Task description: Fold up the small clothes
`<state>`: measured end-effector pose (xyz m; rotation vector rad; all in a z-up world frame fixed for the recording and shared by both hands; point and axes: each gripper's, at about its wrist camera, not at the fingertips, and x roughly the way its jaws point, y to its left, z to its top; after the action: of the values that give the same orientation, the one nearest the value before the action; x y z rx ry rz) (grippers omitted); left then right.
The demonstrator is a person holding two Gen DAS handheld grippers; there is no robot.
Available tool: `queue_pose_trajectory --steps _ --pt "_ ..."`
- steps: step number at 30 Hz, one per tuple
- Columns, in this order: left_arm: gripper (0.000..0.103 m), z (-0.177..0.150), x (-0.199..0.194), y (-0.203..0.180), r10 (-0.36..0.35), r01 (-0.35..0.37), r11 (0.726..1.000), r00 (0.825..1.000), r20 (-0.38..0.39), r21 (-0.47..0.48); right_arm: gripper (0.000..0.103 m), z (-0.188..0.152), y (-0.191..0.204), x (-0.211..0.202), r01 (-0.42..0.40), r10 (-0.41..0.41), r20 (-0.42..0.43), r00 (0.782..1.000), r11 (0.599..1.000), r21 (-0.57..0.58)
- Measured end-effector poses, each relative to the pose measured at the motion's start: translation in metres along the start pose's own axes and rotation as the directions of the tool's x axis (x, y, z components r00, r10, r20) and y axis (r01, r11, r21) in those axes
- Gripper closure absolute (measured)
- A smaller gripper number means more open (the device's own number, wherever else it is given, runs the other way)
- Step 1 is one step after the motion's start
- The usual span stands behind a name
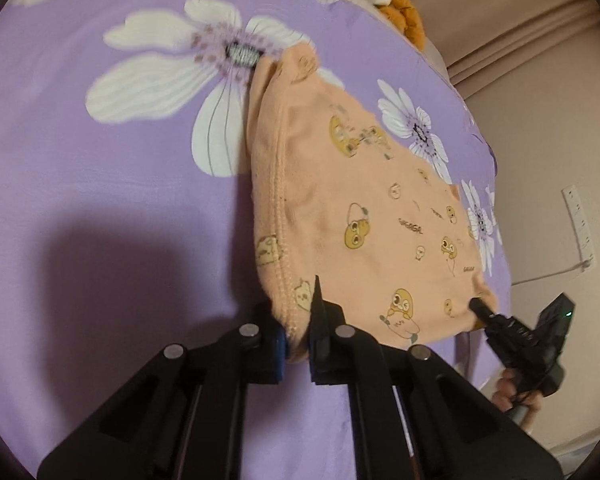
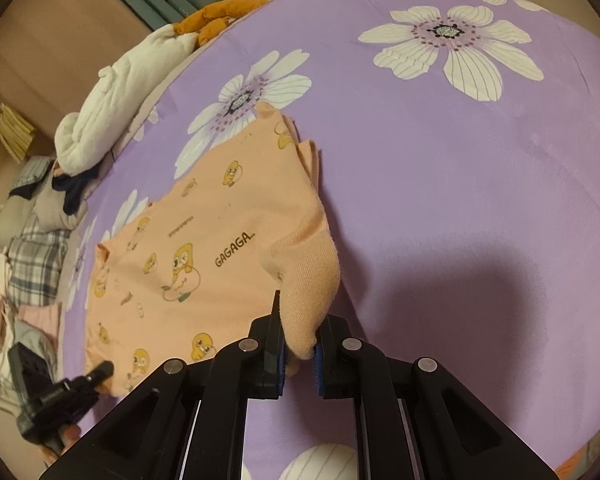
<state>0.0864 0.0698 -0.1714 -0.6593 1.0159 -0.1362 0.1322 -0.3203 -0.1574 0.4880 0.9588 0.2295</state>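
Observation:
A small peach garment printed with yellow cartoon figures lies partly lifted on a purple flowered bedsheet. My left gripper is shut on the garment's stitched hem corner, with fabric pinched between its blue pads. In the left wrist view my right gripper holds the opposite near corner. In the right wrist view the garment shows the word GAGAGA, and my right gripper is shut on its ribbed corner. My left gripper grips the far left corner there.
A heap of clothes lies along the bed's edge: a white piece, an orange piece, a plaid piece. A wall with a socket strip stands beyond the bed. A hand holds the right gripper.

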Motion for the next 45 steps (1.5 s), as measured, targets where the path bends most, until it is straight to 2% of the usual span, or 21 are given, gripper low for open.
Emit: queue_pose_trajectory --steps 4,11,15,19,26,30,34,38,41,45 --pt "0.096 -0.01 -0.023 -0.013 -0.038 0.038 0.999 0.999 -0.003 0.022 0.092 0.002 0.0 -0.02 -0.033 0.032 0.042 0.999 0.999 0.003" --pt "0.096 -0.041 -0.03 -0.025 -0.019 0.022 0.997 0.999 -0.051 0.07 0.092 0.0 -0.004 -0.039 -0.007 0.007 0.075 0.997 1.0 -0.005" --pt "0.094 -0.05 -0.012 -0.017 0.066 -0.058 0.994 0.994 -0.084 0.093 0.092 -0.002 -0.01 -0.028 0.026 -0.026 0.044 0.999 1.0 0.004" --pt "0.091 -0.048 -0.006 -0.01 0.063 -0.056 0.996 0.993 -0.098 0.076 0.092 -0.006 -0.018 -0.013 0.071 -0.071 0.009 0.997 0.997 0.015" --pt "0.089 -0.047 -0.008 -0.009 0.063 -0.053 0.994 0.992 -0.112 0.091 0.092 -0.01 -0.024 -0.002 0.097 -0.096 -0.017 0.995 0.995 0.025" --pt "0.082 -0.039 -0.013 -0.013 0.082 -0.074 0.994 0.991 -0.102 0.076 0.092 -0.011 -0.024 -0.001 0.108 -0.108 -0.02 0.994 0.994 0.018" --pt "0.077 -0.015 -0.03 -0.018 0.138 -0.137 0.985 0.99 -0.002 0.105 0.092 -0.011 -0.024 -0.001 0.111 -0.11 -0.02 0.994 0.994 0.017" --pt "0.076 0.021 -0.035 -0.024 0.123 -0.131 0.987 0.989 0.084 0.094 0.092 -0.012 -0.025 0.0 0.114 -0.114 -0.018 0.993 0.993 0.015" --pt "0.076 0.048 -0.02 -0.036 0.096 -0.11 0.987 0.989 0.117 0.12 0.092 -0.012 -0.024 0.0 0.124 -0.124 -0.015 0.992 0.992 0.008" --pt "0.077 0.065 0.013 -0.043 0.108 -0.12 0.983 0.99 0.094 0.141 0.092 -0.013 -0.022 0.0 0.137 -0.137 -0.011 0.991 0.991 0.001"
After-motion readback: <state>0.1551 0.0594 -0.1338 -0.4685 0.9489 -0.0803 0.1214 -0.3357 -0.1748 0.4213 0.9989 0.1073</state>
